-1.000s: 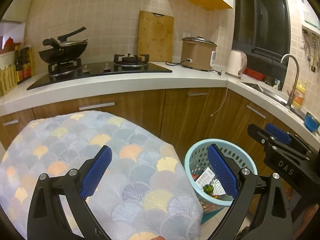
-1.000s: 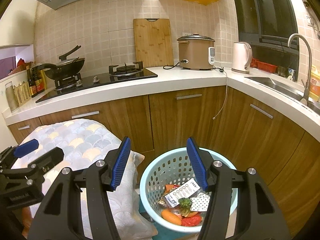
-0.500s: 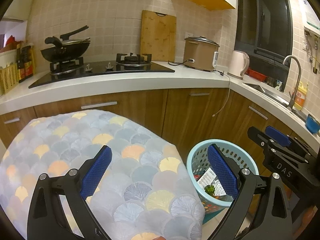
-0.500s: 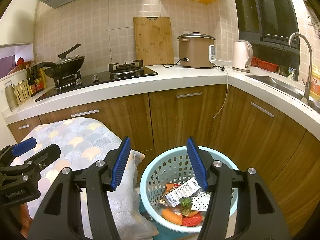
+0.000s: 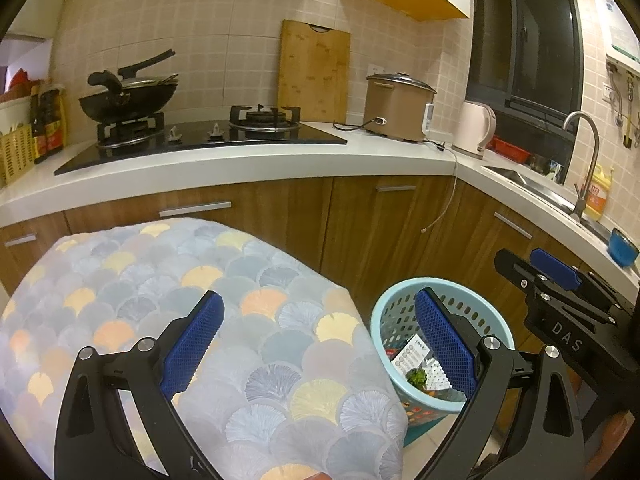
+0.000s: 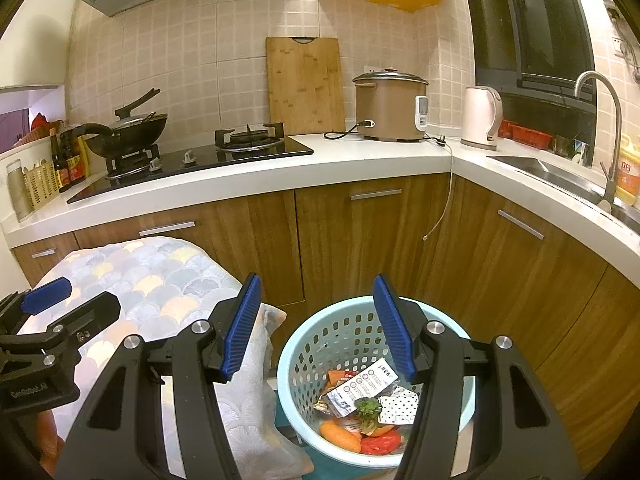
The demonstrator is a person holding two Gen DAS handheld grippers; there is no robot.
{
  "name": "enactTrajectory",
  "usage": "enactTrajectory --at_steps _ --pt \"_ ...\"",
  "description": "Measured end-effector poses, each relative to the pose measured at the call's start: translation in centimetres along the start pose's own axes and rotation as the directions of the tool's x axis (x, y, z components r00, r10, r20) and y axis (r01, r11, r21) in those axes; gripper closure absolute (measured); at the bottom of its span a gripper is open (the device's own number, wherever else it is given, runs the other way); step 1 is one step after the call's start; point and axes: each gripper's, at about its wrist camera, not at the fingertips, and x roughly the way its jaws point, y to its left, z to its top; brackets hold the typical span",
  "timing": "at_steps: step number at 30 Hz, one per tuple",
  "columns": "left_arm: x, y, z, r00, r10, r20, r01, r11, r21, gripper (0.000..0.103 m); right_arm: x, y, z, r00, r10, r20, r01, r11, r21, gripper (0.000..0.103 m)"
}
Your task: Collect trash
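Two hand-held grippers hover in a kitchen above a pale blue basket [image 6: 304, 356] on the floor, just beside a fan-patterned cushion [image 5: 224, 280] and near the wooden cabinets [image 6: 360, 236]. The right gripper [image 6: 316, 324] has its blue-padded fingers [image 6: 390, 328] about half apart and empty, poised over the basket's near rim. The left gripper [image 5: 320, 340] has its fingers [image 5: 192, 340] spread wide and empty, one over the cushion, the other over the basket. Inside the basket lies the trash: a printed wrapper [image 6: 362, 388], a dotted packet [image 6: 398, 404], a carrot [image 6: 340, 435], a red scrap [image 6: 380, 442] and greens [image 6: 368, 406]. Behind, the desk [image 6: 360, 164] holds a hob [image 6: 192, 164] with a wok [image 6: 128, 132], a cutting board [image 6: 306, 84], a rice cooker [image 6: 390, 104] and a kettle [image 6: 480, 116].
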Motion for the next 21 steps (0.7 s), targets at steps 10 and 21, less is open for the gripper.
enactTrajectory --at_steps 10,21 --pt "-0.4 0.0 -0.4 1.0 0.009 0.017 -0.009 1.0 0.007 0.01 -0.6 -0.1 -0.3 1.0 -0.001 0.016 0.001 1.0 0.003 0.048" --pt "-1.1 -0.3 -0.4 0.999 0.004 0.046 -0.005 1.0 0.023 0.01 -1.0 0.3 -0.1 0.999 0.001 0.034 -0.001 1.0 -0.018 0.048"
